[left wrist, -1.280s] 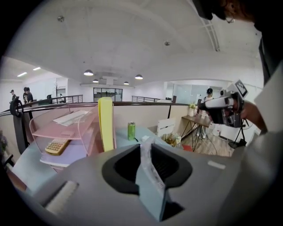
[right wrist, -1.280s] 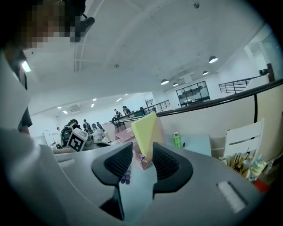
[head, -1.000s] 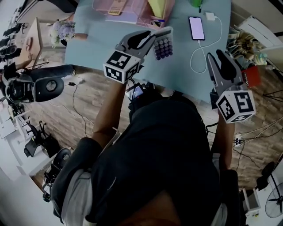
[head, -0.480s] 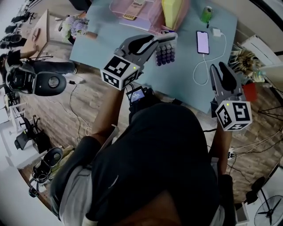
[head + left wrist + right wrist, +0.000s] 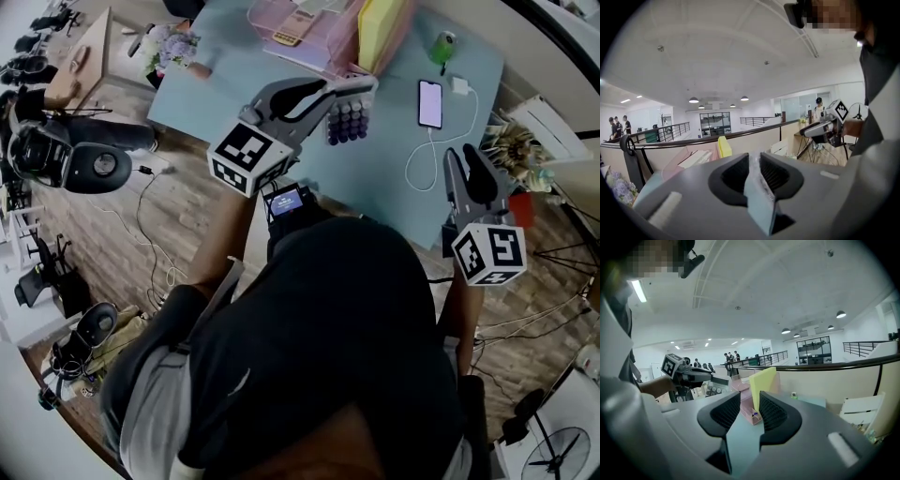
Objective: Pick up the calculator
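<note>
- Blue table lies just ahead of us, with wood floor either side.
- Our left gripper is clamped on the calculator. It hangs keys-out over the table's near part, long axis running from the jaws back toward us.
- Our right gripper gapes empty, well apart to the right.
- Left gripper view gives us only the calculator's thin edge. Its top end is buried in the jaws, and it's probably clear of the table.

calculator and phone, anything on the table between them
Nothing: in the head view only bare blue table shows between the calculator, clamped in the left gripper, and the phone.
</note>
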Demonstrator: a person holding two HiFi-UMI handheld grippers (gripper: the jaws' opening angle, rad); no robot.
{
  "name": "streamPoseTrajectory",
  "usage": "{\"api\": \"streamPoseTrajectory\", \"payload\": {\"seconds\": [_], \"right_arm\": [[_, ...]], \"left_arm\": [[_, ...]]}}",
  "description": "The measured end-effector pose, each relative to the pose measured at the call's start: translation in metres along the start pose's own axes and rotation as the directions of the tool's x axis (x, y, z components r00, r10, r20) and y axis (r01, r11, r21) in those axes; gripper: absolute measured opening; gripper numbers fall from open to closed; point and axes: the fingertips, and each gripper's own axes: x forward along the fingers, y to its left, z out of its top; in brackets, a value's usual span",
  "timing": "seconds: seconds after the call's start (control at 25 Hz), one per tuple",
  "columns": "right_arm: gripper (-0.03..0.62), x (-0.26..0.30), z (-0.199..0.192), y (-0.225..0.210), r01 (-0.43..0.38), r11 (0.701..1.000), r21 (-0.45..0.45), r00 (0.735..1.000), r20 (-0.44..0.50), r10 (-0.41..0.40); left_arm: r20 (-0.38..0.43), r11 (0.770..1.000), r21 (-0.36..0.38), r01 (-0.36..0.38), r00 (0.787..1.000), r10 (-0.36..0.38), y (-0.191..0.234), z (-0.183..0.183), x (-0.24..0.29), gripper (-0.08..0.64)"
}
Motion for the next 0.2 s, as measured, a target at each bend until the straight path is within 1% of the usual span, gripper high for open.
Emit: {"api": "streamPoseTrajectory", "payload": {"seconds": [0.2], "right_arm": [[0.126,0.0040,-0.0022,-0.0009,0.003,1.000,0.000,1.000,0.000,-0.003]], "left_arm": [[0.015,1.000,0.020,0.007,1.000,-0.008,0.0015,0.0060,-0.0010,0.141]]}}
